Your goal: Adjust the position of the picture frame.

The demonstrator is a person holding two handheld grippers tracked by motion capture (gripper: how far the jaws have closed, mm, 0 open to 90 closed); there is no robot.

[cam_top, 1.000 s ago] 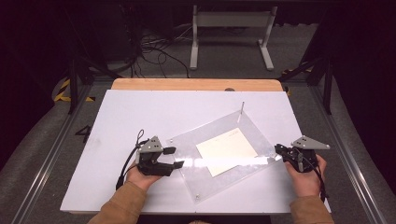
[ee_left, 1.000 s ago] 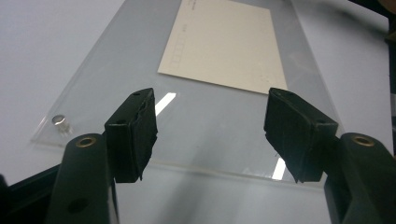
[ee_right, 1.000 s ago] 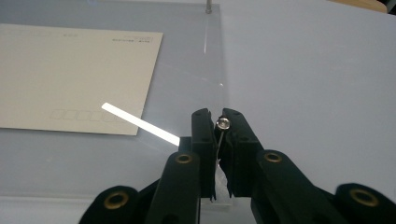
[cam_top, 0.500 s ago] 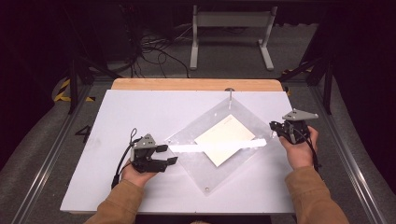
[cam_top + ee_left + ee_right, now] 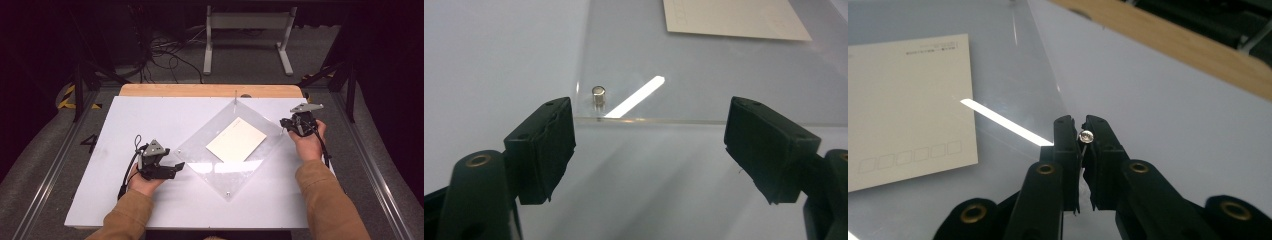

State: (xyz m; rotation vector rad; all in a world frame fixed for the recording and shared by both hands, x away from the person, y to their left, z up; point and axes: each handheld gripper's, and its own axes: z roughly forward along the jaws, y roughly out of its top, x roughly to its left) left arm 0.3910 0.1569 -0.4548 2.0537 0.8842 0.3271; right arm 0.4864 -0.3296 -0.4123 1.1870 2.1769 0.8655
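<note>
A clear acrylic sheet [image 5: 235, 165] lies turned like a diamond on the white board [image 5: 145, 120]. A cream postcard [image 5: 236, 140] rests in its middle. Small metal studs stand at the sheet's corners. My right gripper [image 5: 285, 123] is shut on the stud [image 5: 1086, 135] at the sheet's right corner, with the postcard [image 5: 903, 125] off to its left. My left gripper [image 5: 177, 167] is open just short of the sheet's left corner. In the left gripper view that corner stud [image 5: 598, 95] stands ahead of the left gripper [image 5: 649, 135], untouched, between its wide-apart jaws.
A wooden strip [image 5: 210, 90] runs along the board's far edge. Metal rails [image 5: 55, 165] flank the table on both sides. Behind it, a white stand [image 5: 245, 35] and loose cables [image 5: 165, 50] lie on the floor.
My right gripper has moved away from me and leftward with the corner stud in it, swinging the sheet and postcard counterclockwise into a diamond. The left gripper has barely shifted.
</note>
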